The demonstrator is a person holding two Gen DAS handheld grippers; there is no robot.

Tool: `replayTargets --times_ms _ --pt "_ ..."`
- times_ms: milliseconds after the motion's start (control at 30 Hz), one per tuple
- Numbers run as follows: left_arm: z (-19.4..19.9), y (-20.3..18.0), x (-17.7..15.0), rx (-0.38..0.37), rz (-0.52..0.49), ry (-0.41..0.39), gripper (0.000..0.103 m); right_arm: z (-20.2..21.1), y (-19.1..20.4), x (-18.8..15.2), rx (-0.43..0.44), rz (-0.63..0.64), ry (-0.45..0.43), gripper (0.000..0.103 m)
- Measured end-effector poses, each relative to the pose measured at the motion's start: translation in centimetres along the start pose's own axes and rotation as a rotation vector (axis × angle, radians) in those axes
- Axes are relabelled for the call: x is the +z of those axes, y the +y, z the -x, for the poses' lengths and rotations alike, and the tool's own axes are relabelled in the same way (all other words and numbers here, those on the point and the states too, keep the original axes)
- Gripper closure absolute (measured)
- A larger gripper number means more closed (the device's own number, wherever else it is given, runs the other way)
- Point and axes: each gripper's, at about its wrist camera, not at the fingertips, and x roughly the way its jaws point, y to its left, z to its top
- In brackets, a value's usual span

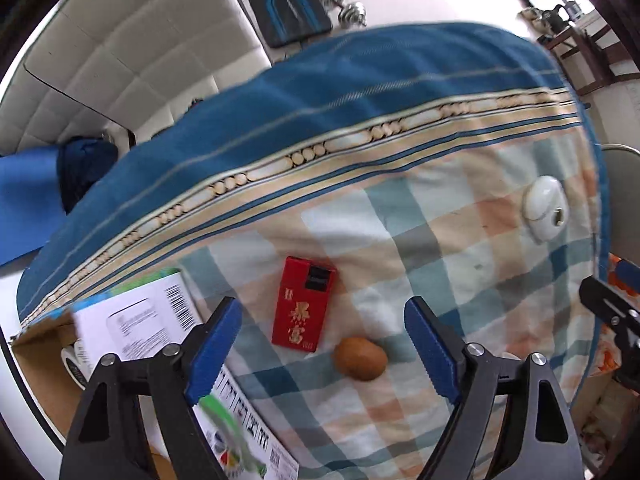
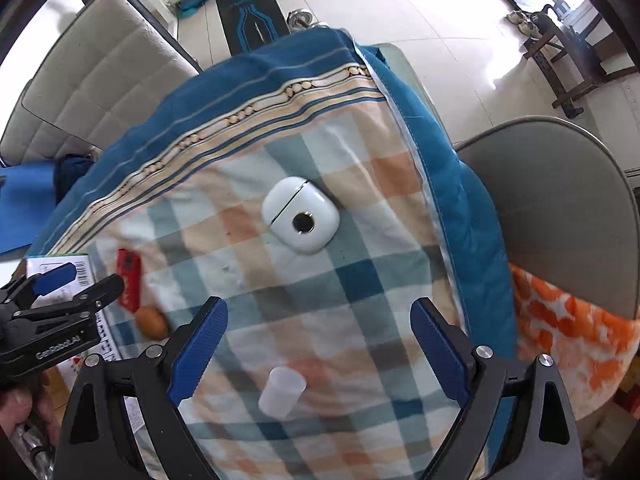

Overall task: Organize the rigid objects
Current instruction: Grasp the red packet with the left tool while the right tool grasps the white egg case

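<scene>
Jaws of the left gripper (image 1: pixel 324 344) stand wide apart, empty; brown nut (image 1: pixel 361 359) lies between them, red pack (image 1: pixel 304 304) just beyond. Right gripper (image 2: pixel 320 356), wide too, holds nothing; white cup (image 2: pixel 282 392) lies between its fingers, white case (image 2: pixel 301 214) well beyond.

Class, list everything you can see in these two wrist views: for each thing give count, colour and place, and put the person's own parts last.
Red packet: one, red with gold characters, flat on the checked cloth.
Brown oval object: one, brown, beside the packet's near end.
White case: one, white with a dark round button, mid-cloth.
Small cup: one, translucent white, lying on the cloth between the right jaws.
Printed box: one, white with barcode, at the cloth's left edge.
Checked cloth: one, blue, orange and white, blue border, covering the table.
Padded chair: one, cream, behind.
Left gripper: black, blue pads, jaws open.
Right gripper: same, jaws open.
</scene>
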Motion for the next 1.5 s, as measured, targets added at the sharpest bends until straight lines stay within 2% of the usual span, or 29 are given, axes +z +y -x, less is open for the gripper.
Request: replayTargets --times_ms 200,233,300,333,433,467,500,533,567,633,733,767,833,867,900,1033,1067,1100,1133,1167,1333,1433,1500 --pt "-3.9 0.5 1.0 0.035 0.032 0.095 0.021 -3.2 0.3 2.6 -0.012 0.029 0.024 0.008" --pt "-4.2 0.7 1.0 0.027 0.039 0.101 0.024 -3.6 0.4 3.0 -0.006 0.034 0.026 0.008" --pt "-4.9 1.0 0.8 -0.019 0.053 0.116 0.042 -4.5 0.7 3.6 -0.001 0.05 0.028 0.008" --pt "-5.1 1.1 0.7 -0.038 0.058 0.119 0.044 -4.8 0.9 3.9 -0.002 0.067 0.025 0.009" --pt "-4.8 0.9 0.6 -0.048 0.068 0.096 0.057 -6.3 1.4 4.3 -0.031 0.108 0.031 0.025" --pt "-4.4 0.9 0.7 -0.063 0.081 0.082 0.062 -6.7 1.3 4.3 -0.044 0.116 0.036 0.035" --pt "-4.2 1.0 0.7 -0.08 0.097 0.074 0.064 -6.9 1.2 4.3 -0.048 0.119 0.033 0.038" --pt "-4.0 1.2 0.9 -0.104 0.122 0.062 0.065 -6.9 1.2 4.3 -0.044 0.118 0.033 0.039" --pt "-3.6 1.4 1.0 -0.135 0.152 0.043 0.065 -6.9 1.2 4.2 -0.04 0.114 0.04 0.046" --pt "-3.1 1.8 1.2 -0.188 0.213 0.013 0.066 -7.0 1.0 4.0 -0.012 0.092 0.076 0.046" --pt "-3.2 2.1 1.5 -0.236 0.251 0.017 0.066 -7.5 0.6 3.0 0.085 0.057 0.136 0.047" --pt "-3.4 2.2 1.5 -0.23 0.246 0.031 0.065 -7.5 0.5 3.0 0.094 0.055 0.139 0.046" --pt "-3.7 2.2 2.3 -0.198 0.222 0.059 0.056 -7.6 0.3 2.9 0.097 0.044 0.131 0.045" --pt "-3.9 2.3 2.8 -0.183 0.205 0.069 0.049 -7.7 0.1 2.9 0.099 0.038 0.132 0.041" --pt "-4.1 2.0 2.7 -0.171 0.189 0.069 0.047 -7.8 0.0 2.9 0.101 0.03 0.133 0.038" --pt "-4.2 0.2 2.0 -0.094 0.099 0.044 0.047 -8.4 -0.1 2.8 0.077 0.039 0.137 0.038" --pt "-4.2 -0.3 1.7 -0.078 0.081 0.036 0.053 -8.6 0.0 2.9 0.065 0.046 0.135 0.038" --pt "-3.9 -0.8 1.5 -0.07 0.073 0.029 0.065 -8.7 0.2 2.9 0.052 0.049 0.133 0.039" --pt "-3.8 -1.1 1.2 -0.067 0.074 0.017 0.071 -8.8 0.3 2.8 0.037 0.051 0.13 0.04" --pt "-3.5 -1.1 1.1 -0.074 0.084 0.006 0.071 -8.9 0.6 2.6 0.02 0.059 0.127 0.044" --pt "-2.9 -1.2 -0.2 -0.084 0.09 -0.024 0.071 -9.3 2.3 1.8 0.013 0.044 0.128 0.045" --pt "-2.4 -1.4 -0.2 -0.095 0.1 -0.033 0.071 -9.2 2.0 1.2 0.02 0.038 0.121 0.045" --pt "-1.9 -0.2 -0.6 -0.106 0.103 -0.04 0.071 -8.9 1.5 0.6 0.024 0.041 0.123 0.045"
